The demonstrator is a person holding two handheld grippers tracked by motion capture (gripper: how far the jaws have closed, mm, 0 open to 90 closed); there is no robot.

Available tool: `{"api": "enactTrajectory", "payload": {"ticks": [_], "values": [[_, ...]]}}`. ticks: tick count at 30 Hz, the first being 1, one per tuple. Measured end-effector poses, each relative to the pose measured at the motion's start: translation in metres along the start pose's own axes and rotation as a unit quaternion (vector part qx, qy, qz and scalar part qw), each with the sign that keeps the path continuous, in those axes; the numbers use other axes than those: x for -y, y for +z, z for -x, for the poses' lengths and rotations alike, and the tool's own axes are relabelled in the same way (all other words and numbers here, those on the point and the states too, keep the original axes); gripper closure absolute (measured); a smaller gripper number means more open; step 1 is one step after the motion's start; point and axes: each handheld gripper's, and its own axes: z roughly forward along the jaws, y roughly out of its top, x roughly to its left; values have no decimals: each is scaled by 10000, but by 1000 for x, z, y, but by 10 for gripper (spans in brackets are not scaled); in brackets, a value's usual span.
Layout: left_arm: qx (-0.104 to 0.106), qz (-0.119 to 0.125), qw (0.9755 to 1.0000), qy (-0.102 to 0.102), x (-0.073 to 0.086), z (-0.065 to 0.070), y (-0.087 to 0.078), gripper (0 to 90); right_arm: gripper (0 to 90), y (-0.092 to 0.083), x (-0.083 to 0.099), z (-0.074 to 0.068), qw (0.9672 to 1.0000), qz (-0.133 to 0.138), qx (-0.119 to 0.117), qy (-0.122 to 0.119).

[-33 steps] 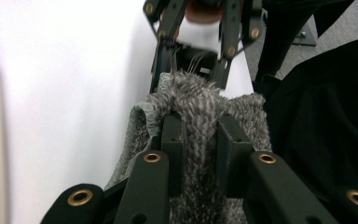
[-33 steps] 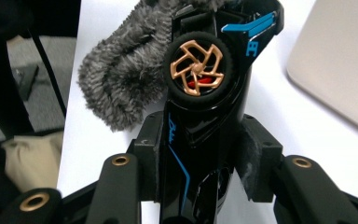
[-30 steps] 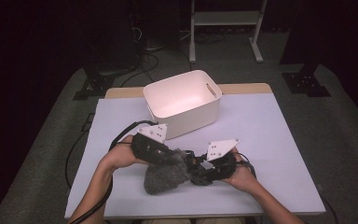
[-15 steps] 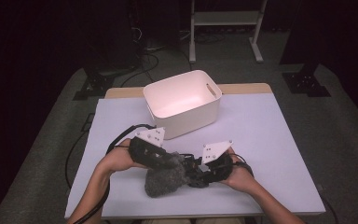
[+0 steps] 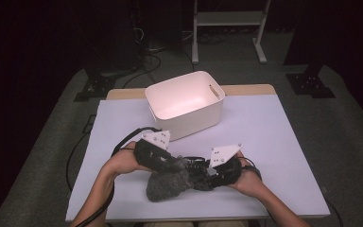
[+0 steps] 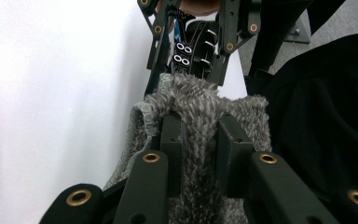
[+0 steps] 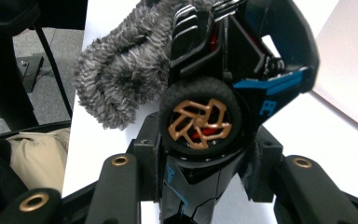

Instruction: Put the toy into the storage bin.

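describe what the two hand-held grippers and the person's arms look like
Both the left hand-held gripper and the right hand-held gripper are black, with jointed link jaws pinned by brass-coloured rivets. Each carries a pale grey three-cornered plate on top with small dots. Black cables trail from them. The forearms are bare, with no sleeves showing.

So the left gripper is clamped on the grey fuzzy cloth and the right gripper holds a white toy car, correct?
Not quite: the toy car is black with blue accents, as the right gripper view shows. The left gripper is indeed clamped on the grey fuzzy cloth, and the right gripper holds the car.
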Motion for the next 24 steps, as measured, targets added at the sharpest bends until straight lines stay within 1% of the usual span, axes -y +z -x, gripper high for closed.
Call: {"api": "enactTrajectory", "payload": {"ticks": [3, 6, 7, 8, 9, 10, 13, 15, 16, 17, 18, 19, 21, 22, 24], "values": [[-18, 83, 10000, 51, -4, 1, -8, 754, 556, 2, -3, 0, 9999, 128, 13, 2], [-73, 64, 9999, 43, -4, 2, -14, 753, 555, 8, -8, 3, 9996, 275, -95, 31], [-97, 1, 10000, 15, -2, 2, -14, 752, 555, 10, -9, 4, 9995, 278, -127, 24], [-132, -112, 9999, -3, 0, 2, -13, 752, 555, 12, -9, 4, 9997, 220, -144, 26], [-147, -109, 9998, -34, 2, 2, -13, 752, 556, 15, -9, 4, 9998, 160, -133, 14], [-151, -55, 9999, -55, 4, 1, -14, 750, 556, 15, -8, 4, 9997, 199, -147, 23], [-179, 19, 9998, -127, 12, -1, -19, 747, 556, 15, -8, 4, 9997, 204, -145, 3], [-207, 29, 9996, -168, 14, -1, -22, 746, 556, 16, -9, 2, 9997, 202, -107, -46], [-216, 19, 9997, -150, 13, -1, -24, 746, 556, 16, -10, 1, 9997, 206, -96, -79], [-209, 66, 9996, -153, 13, 0, -25, 746, 556, 17, -11, 0, 9997, 186, -78, -99], [-212, 94, 9997, -114, 11, 0, -26, 746, 556, 18, -12, -1, 9998, 170, -73, -119], [-176, 175, 9996, -100, 9, 1, -27, 747, 556, 19, -13, -1, 9997, 167, -70, -140], [-110, 220, 9997, 47, 0, 5, -27, 747, 556, 21, -15, -3, 9997, 130, -59, -187], [-105, 176, 9997, 94, -4, 6, -25, 747, 555, 23, -17, -4, 9996, 107, -57, -237], [-90, 63, 9996, 249, -14, 9, -21, 747, 555, 25, -19, -4, 9996, 77, -53, -283]]}}
